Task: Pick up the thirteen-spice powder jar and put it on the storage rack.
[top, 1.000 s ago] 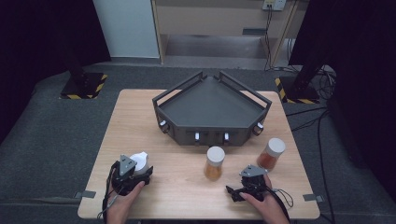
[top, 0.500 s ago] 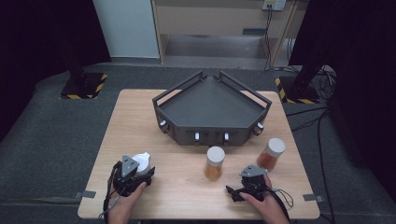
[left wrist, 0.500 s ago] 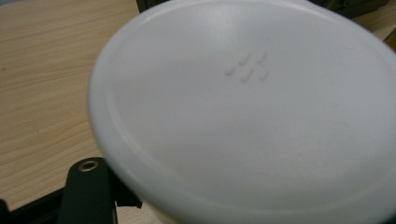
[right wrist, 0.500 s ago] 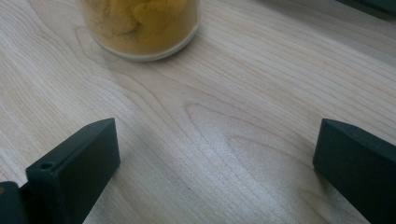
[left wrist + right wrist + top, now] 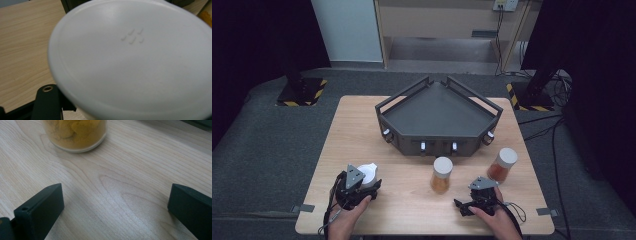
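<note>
Grasp step. Left gripper clamps a white-lidded jar at the surface's near-left corner, well short of the tray. Right gripper rests wide apart (nothing between its jaws). Next move, likely: lift jar toward tray.

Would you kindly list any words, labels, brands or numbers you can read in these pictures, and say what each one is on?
No readable text anywhere.
White lid in the left gripper: a few small raised dashes, no letters.
Two jars: no labels visible.
Black tray: pale knobs on the front, no markings legible.
</note>
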`<move>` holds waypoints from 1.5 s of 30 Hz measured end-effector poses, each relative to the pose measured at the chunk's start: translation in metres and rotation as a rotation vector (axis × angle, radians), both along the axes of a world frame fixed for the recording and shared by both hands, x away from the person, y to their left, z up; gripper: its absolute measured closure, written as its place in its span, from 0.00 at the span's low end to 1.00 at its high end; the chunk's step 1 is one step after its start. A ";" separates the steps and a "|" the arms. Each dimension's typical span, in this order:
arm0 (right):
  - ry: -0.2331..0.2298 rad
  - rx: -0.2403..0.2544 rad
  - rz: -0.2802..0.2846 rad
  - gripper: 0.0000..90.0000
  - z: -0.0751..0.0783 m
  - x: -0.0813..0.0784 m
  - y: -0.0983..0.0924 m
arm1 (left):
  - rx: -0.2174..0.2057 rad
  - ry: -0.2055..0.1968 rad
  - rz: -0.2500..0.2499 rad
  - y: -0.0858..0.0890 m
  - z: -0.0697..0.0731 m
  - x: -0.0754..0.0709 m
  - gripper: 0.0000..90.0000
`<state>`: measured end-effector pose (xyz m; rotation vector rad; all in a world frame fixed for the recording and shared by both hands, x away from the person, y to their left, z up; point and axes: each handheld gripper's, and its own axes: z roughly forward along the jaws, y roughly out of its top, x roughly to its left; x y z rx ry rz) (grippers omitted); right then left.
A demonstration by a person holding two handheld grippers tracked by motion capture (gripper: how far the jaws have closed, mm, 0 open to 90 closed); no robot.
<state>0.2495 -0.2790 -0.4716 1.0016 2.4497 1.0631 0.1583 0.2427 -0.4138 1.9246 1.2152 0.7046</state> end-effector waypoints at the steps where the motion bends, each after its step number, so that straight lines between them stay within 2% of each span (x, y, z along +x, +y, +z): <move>1: 0.000 0.000 0.000 0.01 0.000 0.000 0.000 | 0.001 -0.001 -0.001 0.000 0.000 0.000 0.32; 11: 0.000 0.000 0.000 0.01 0.000 0.000 0.000 | -0.009 0.006 -0.012 0.004 0.000 0.000 0.33; 15: 0.000 0.000 0.000 0.01 0.000 0.000 0.000 | 0.012 0.009 -0.017 0.001 0.002 0.001 0.33; 22: 0.000 0.000 0.000 0.01 0.000 0.000 0.000 | 0.004 0.003 -0.025 -0.001 0.003 0.004 0.32; 45: -0.001 -0.001 -0.002 0.01 0.000 -0.001 0.000 | -0.001 -0.023 -0.050 -0.004 0.021 0.015 0.33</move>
